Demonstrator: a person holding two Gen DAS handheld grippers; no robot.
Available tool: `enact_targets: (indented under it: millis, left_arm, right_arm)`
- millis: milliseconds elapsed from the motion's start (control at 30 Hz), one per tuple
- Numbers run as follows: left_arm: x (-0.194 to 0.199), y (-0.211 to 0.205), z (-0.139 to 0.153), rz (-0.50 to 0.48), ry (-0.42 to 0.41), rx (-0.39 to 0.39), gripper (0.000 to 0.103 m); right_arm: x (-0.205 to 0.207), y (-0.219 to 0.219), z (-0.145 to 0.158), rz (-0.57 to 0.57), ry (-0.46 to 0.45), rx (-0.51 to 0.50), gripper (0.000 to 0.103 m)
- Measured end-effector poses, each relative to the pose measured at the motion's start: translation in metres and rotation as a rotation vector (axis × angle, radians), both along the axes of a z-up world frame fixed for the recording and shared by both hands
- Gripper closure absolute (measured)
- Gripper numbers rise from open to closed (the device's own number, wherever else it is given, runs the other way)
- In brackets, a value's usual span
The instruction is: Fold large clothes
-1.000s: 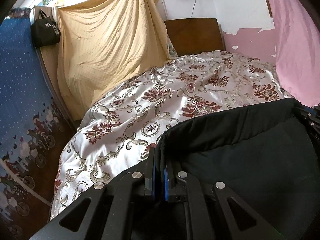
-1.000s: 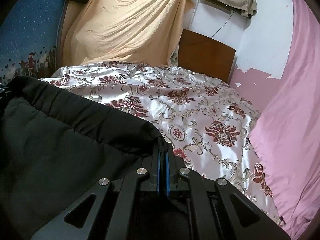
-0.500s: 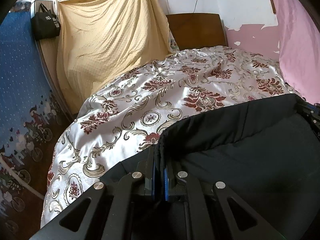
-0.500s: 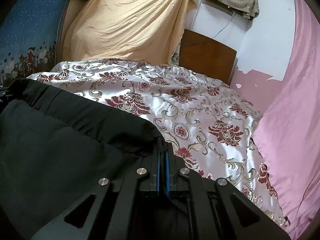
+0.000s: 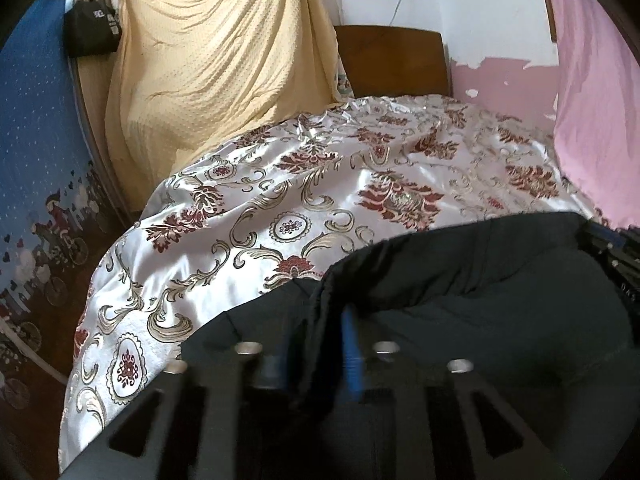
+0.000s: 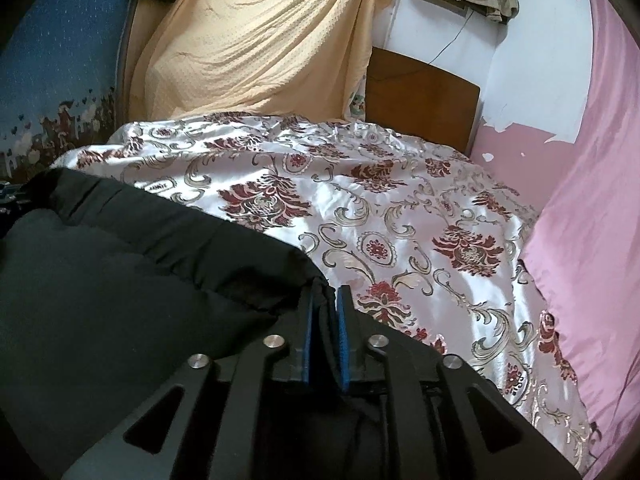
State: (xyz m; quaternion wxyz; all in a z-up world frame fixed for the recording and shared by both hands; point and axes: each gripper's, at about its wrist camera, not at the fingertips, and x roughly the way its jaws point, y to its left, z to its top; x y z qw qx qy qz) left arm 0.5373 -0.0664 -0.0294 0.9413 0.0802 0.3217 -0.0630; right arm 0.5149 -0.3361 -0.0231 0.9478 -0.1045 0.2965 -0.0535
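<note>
1 black garment (image 5: pixel 500 312), 2 opening grippers (image 5: pixel 316 344) (image 6: pixel 324 336).

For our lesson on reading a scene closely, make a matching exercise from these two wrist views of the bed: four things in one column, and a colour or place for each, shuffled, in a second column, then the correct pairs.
Column one
1. black garment
2. bedspread
3. yellow cloth
4. black bag

Column two
A. hanging high up, left of the yellow drape
B. draped upright behind the bed
C. white satin with dark red flowers
D. lying on the bed's near end, its edge between both grippers' blue pads

Pairs: 1-D, 2-C, 3-B, 4-A
</note>
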Motion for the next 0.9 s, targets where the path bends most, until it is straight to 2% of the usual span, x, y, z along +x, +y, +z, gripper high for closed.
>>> enact_targets:
  millis: [33,67,100,133,167,300,367,500,600,700,767,900]
  left_arm:
    - [-0.003,0.002,0.003,0.005,-0.009,-0.014,0.052]
    - [-0.006,0.003,0.006,0.008,-0.020,-0.029,0.035]
    - [-0.011,0.004,0.011,0.013,-0.037,-0.045,0.025]
    - [-0.016,0.005,0.016,0.021,-0.054,-0.056,0.022]
    - [-0.020,0.005,0.019,0.027,-0.064,-0.062,0.017]
    - [-0.045,0.005,0.027,0.009,-0.102,-0.116,0.008]
    - [-0.059,0.000,0.023,-0.036,-0.102,-0.129,0.008]
    - [-0.074,-0.017,0.005,-0.131,-0.068,-0.095,0.007]
    - [-0.075,-0.030,-0.012,-0.168,-0.050,-0.028,0.007]
    - [-0.067,-0.034,-0.017,-0.150,-0.054,0.003,0.000]
    - [-0.055,-0.033,-0.018,-0.120,-0.040,0.007,0.000]
    - [-0.025,-0.025,-0.024,-0.061,0.018,-0.034,0.000]
  right_arm:
    - [-0.002,-0.001,0.001,0.004,-0.004,0.008,0.086]
    - [-0.005,-0.003,0.004,0.010,-0.009,0.017,0.078]
    - [-0.008,-0.005,0.007,0.017,-0.015,0.031,0.072]
    - [-0.013,-0.006,0.011,0.028,-0.023,0.049,0.057]
    - [-0.018,-0.007,0.013,0.035,-0.031,0.060,0.047]
    - [-0.046,-0.013,0.023,0.073,-0.064,0.098,0.039]
    - [-0.063,-0.016,0.024,0.086,-0.084,0.134,0.022]
    - [-0.089,-0.017,0.013,0.143,-0.086,0.198,0.019]
    - [-0.090,-0.011,-0.001,0.168,-0.055,0.183,0.019]
    - [-0.076,-0.002,-0.014,0.177,-0.023,0.155,0.019]
    - [-0.063,0.004,-0.020,0.171,-0.005,0.132,0.019]
    - [-0.035,0.004,-0.031,0.138,0.023,0.149,0.017]
